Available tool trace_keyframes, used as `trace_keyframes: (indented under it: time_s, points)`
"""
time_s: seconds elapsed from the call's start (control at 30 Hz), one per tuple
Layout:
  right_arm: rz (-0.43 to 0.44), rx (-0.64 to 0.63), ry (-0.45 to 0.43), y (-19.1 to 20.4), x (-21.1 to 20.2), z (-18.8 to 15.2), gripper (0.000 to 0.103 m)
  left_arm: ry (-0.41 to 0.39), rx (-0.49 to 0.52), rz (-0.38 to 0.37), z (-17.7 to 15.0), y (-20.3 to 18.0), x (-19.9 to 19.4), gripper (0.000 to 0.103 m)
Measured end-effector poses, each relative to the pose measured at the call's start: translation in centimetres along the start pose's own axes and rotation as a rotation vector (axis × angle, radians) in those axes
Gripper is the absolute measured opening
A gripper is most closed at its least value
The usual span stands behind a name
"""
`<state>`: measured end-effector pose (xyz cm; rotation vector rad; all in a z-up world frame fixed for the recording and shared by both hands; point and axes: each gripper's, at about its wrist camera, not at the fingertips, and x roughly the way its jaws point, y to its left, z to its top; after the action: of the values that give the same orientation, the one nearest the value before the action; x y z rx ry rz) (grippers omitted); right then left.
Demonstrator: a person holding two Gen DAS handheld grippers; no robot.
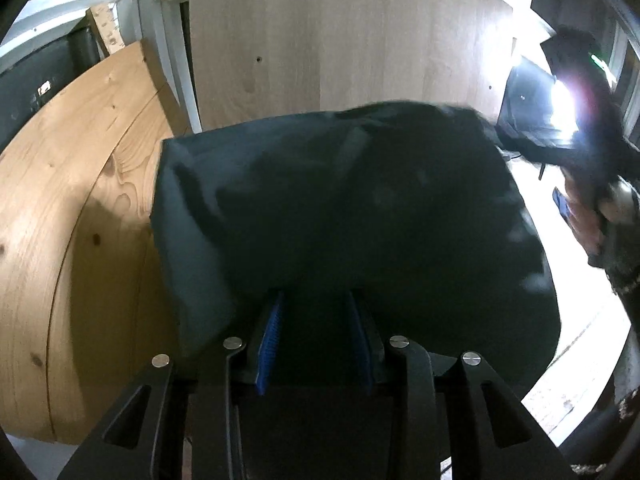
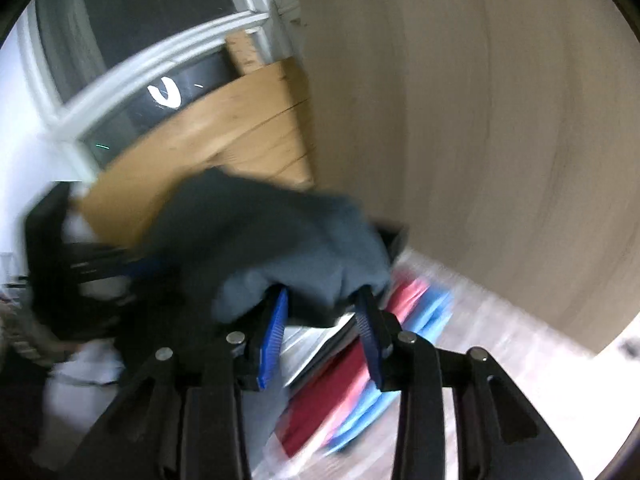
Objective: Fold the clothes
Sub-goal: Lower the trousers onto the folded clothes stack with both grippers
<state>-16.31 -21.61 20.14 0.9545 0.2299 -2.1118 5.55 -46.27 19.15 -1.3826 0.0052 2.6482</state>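
A dark blue-grey garment (image 1: 340, 208) hangs spread in front of the left wrist camera. My left gripper (image 1: 315, 296) has its blue pads (image 1: 270, 328) run up into the lower hem, with cloth filling the gap between them. In the right wrist view the same garment (image 2: 272, 240) is bunched and lifted, blurred by motion. My right gripper (image 2: 323, 292) has its tips buried in a thick fold of it, jaws partly apart. A person's hand (image 1: 580, 216) shows at the right edge of the left wrist view, by the garment's far corner.
Pine boards (image 1: 80, 200) lean at the left, and a pale plywood panel (image 1: 340, 40) stands behind. An open laptop (image 1: 532, 120) sits by a bright glare. Red and blue folded items (image 2: 360, 380) lie on the light tabletop (image 2: 500, 340) under the right gripper.
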Motion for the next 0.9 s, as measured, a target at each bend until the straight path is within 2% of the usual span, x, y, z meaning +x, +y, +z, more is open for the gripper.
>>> trace_keyframes:
  time_s: [0.13,0.23,0.27,0.37,0.47,0.53,0.6,0.73,0.77,0.87,0.9]
  points:
    - [-0.112,0.034,-0.002,-2.3,0.6,2.3,0.033,-0.002,-0.009,-0.014,0.0,-0.1,0.0,0.032]
    - [-0.162,-0.01,0.002,-2.1,0.1,1.5,0.037,0.0,0.008,-0.012,-0.2,-0.3,0.2,0.032]
    - [-0.132,0.012,0.001,-2.4,-0.4,0.8,0.038,0.004,0.017,-0.007,-0.2,-0.2,0.5,0.032]
    - [0.066,0.176,-0.025,-4.8,-2.2,-1.3,0.038,0.003,0.026,-0.002,-0.6,-0.2,0.4,0.032]
    - [0.091,0.357,-0.069,-7.4,-4.3,-3.8,0.04,0.008,0.028,0.0,-0.7,-0.4,0.5,0.032]
    - [0.234,0.396,-0.059,-7.5,-5.5,-5.5,0.041,0.011,0.032,0.004,-0.6,-0.6,0.4,0.032]
    - [0.345,0.36,-0.01,-5.9,-5.9,-6.6,0.043,0.005,0.014,-0.003,-0.4,-0.6,-0.3,0.032]
    - [0.343,0.24,0.066,-2.5,-5.3,-7.6,0.044,-0.018,-0.001,-0.036,-0.2,-1.4,-2.0,0.032]
    - [0.346,0.239,0.08,-2.2,-4.8,-7.8,0.044,-0.023,0.024,-0.041,-0.4,-2.3,-2.6,0.033]
    - [0.38,0.257,0.114,-1.8,-3.9,-8.1,0.018,-0.033,0.113,-0.055,-1.2,-5.7,-4.4,0.042]
    - [0.41,0.273,0.116,-1.8,-4.1,-8.2,0.017,-0.035,0.135,-0.057,-1.1,-6.5,-4.5,0.042]
